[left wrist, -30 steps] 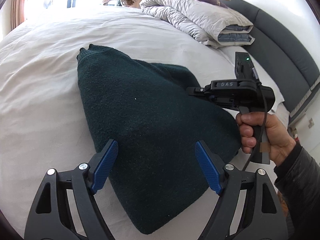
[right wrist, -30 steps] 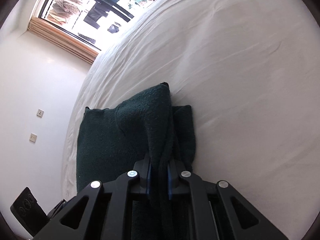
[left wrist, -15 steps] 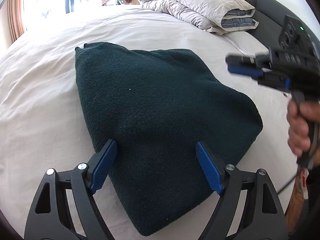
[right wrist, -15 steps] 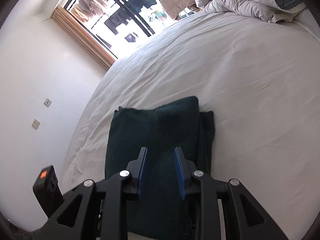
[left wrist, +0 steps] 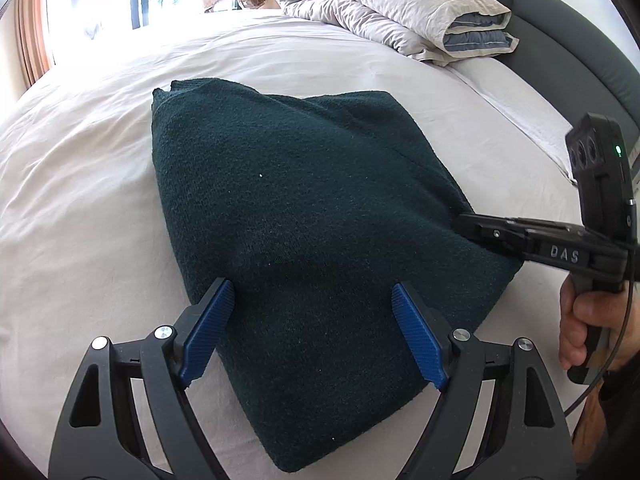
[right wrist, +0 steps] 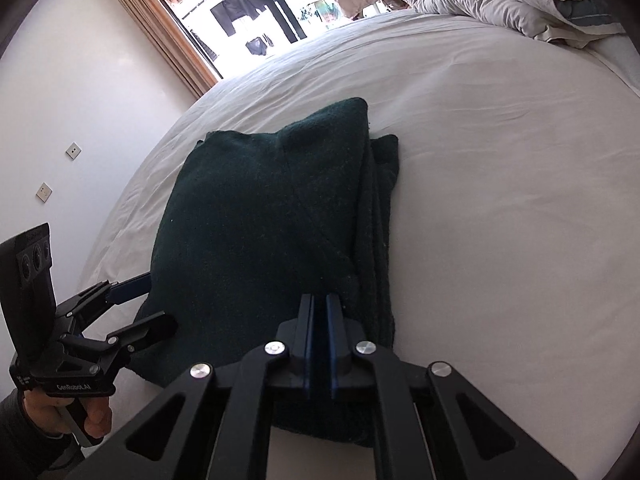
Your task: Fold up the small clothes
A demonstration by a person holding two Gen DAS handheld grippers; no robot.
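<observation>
"DAS" on right tool (left wrist: 464,222) body; "CenRobot.AI", partly blurred, on left tool (right wrist: 150,302) body.

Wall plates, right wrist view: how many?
2. Both on the white wall left of the bed: upper wall plate, lower wall plate below and left of it. More may be hidden.

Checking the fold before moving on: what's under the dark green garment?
The dark green garment lies on the white bedsheet, its own folded layers showing along one edge. Anything beneath it is covered.

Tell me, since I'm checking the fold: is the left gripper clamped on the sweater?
No. The left gripper stands wide open over the sweater, its blue pads apart on either side, pressing nothing.
</observation>
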